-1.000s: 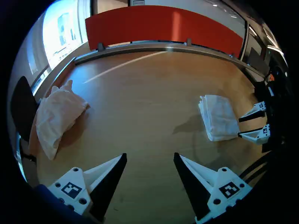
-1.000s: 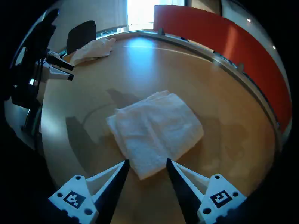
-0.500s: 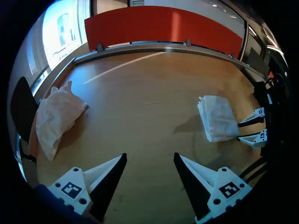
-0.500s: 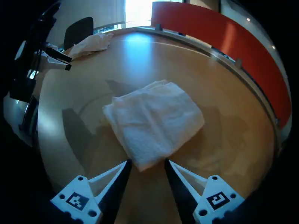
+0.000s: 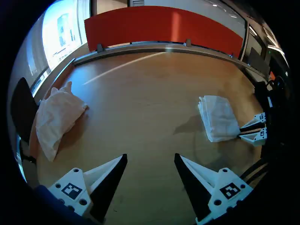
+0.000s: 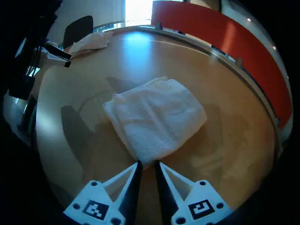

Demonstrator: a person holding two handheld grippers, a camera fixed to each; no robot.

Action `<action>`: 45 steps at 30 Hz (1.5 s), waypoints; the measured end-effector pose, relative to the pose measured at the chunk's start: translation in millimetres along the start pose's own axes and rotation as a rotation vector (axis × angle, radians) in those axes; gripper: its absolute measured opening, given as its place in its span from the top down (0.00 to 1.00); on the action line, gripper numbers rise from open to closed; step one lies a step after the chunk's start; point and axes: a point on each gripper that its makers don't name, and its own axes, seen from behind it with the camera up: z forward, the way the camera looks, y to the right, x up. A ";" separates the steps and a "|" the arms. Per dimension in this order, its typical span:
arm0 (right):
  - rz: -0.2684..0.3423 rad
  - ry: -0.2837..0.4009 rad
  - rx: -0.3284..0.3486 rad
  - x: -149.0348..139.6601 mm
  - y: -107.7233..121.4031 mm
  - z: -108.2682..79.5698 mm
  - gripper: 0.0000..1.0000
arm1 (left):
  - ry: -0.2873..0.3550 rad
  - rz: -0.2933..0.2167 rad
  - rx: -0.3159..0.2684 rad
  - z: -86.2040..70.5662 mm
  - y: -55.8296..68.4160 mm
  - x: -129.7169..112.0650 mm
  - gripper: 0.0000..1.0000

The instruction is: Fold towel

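Wood-topped, the broad round table (image 5: 150, 93) is backed by a curved red panel (image 5: 161, 24) along its far rim. Near its left edge lies a crumpled cream cloth (image 5: 56, 116), well apart from the folded white terry towel (image 6: 155, 116). The right gripper (image 6: 147, 167) has its jaws drawn narrow, pinching the towel's near corner. The left gripper (image 5: 150, 157) hovers over bare wood, jaws wide.
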 end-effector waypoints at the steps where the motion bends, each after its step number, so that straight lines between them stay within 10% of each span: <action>1: 0.004 0.001 -0.003 -0.3 1.0 -0.2 0.84 | 0.000 0.000 0.000 0.0 0.1 0.2 0.07; 15: 0.042 0.051 -0.021 16.2 18.5 -13.5 0.95 | 0.001 0.006 -0.004 0.7 0.7 0.9 0.07; 33: -0.019 0.283 -0.075 146.2 58.6 -87.3 0.95 | 0.023 0.011 -0.015 -1.1 9.5 9.5 0.07; 45: -0.041 0.328 -0.117 171.5 85.6 -124.7 0.95 | 0.042 0.016 -0.027 -2.2 18.0 20.3 0.07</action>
